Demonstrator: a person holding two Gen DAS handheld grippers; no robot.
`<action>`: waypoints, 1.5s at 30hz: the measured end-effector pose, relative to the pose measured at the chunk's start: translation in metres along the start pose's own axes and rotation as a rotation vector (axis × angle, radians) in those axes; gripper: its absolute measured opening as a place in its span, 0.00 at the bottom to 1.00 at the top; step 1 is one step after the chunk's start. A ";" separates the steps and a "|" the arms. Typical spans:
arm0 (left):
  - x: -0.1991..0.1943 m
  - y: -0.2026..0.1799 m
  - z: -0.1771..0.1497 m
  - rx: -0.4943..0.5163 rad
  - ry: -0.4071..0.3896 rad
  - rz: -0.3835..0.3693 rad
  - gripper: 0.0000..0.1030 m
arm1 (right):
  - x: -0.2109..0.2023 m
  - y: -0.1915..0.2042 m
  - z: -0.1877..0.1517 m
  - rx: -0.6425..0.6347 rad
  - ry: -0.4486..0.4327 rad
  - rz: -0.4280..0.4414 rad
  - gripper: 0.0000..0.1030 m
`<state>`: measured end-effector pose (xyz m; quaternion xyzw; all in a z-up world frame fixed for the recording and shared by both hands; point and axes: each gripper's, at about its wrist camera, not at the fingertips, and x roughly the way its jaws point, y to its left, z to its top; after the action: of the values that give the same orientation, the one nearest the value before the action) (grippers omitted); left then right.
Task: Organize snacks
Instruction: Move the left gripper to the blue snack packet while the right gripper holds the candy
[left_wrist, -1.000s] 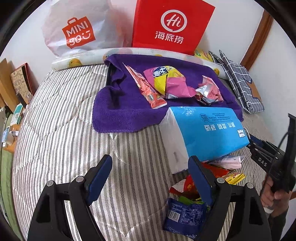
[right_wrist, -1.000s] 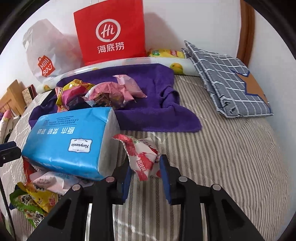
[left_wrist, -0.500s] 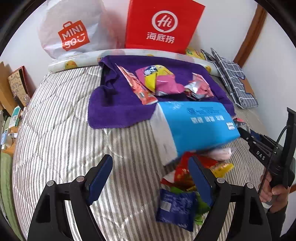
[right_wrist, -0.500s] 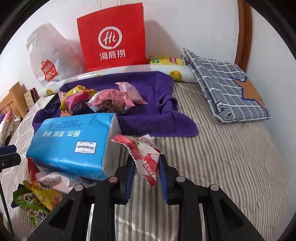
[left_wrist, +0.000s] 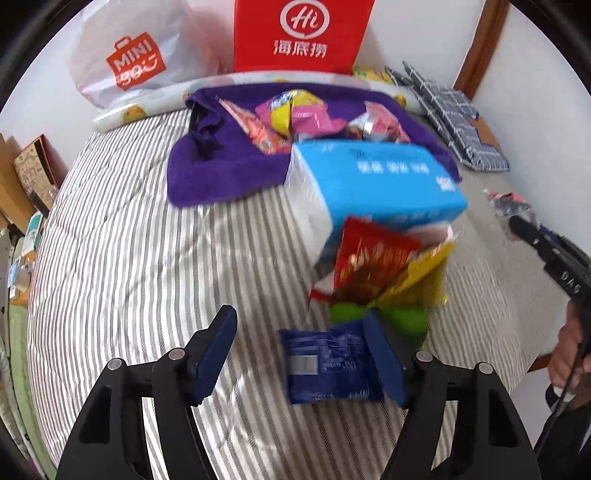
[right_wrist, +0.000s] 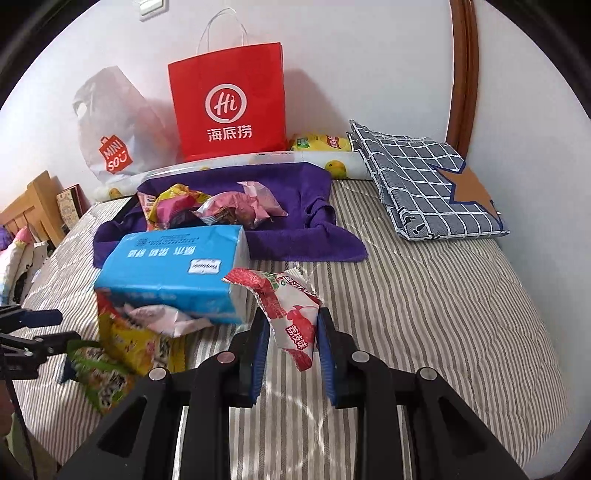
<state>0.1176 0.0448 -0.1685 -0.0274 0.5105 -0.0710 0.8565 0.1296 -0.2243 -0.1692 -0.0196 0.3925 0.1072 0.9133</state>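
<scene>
Left wrist view: the left gripper (left_wrist: 301, 354) stands with its jaws wide apart and grips nothing; the dark blue packet (left_wrist: 328, 363) lies on the striped bed cover (left_wrist: 122, 258) between the fingers, close against the right one, though motion blur leaves it unclear whether the finger touches it; just beyond lie a green packet (left_wrist: 402, 319), a red packet (left_wrist: 369, 258) and a yellow packet (left_wrist: 424, 273), heaped against the near end of the blue tissue pack (left_wrist: 373, 188); farther back, several snacks already rest on the purple towel (left_wrist: 221, 170), among them a pink-and-yellow bag (left_wrist: 295, 114); the red paper bag (left_wrist: 301, 33) and the white shopping bag (left_wrist: 136, 59) stand against the wall.

Right wrist view: the right gripper (right_wrist: 290, 343) is closed narrowly on a red-and-white snack packet (right_wrist: 291, 314), held clear of the cover just beside the tissue pack (right_wrist: 170, 266); the towel (right_wrist: 295, 240) lies ahead of it, well within sight, carrying a small heap of pink and yellow packets (right_wrist: 229, 206); the unsorted heap sits to the left, under and beside the tissue pack; a folded checked cloth (right_wrist: 424, 177) lies at the far right.

Progress, as judged: partly done; a few snacks are gathered on the towel, one is in transit in the right gripper, and at least four remain in the loose heap.
</scene>
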 end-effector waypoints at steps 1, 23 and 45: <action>0.001 0.001 -0.004 -0.002 0.006 0.000 0.68 | -0.003 0.000 -0.002 -0.001 -0.003 0.001 0.24; 0.018 -0.017 -0.048 0.019 -0.015 0.122 0.79 | -0.030 -0.026 -0.037 0.071 0.011 -0.018 0.24; 0.013 -0.008 -0.044 -0.037 -0.040 0.062 0.65 | -0.022 -0.013 -0.049 0.063 0.066 0.003 0.24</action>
<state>0.0846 0.0362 -0.2000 -0.0290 0.4951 -0.0345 0.8676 0.0825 -0.2474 -0.1876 0.0063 0.4255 0.0955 0.8999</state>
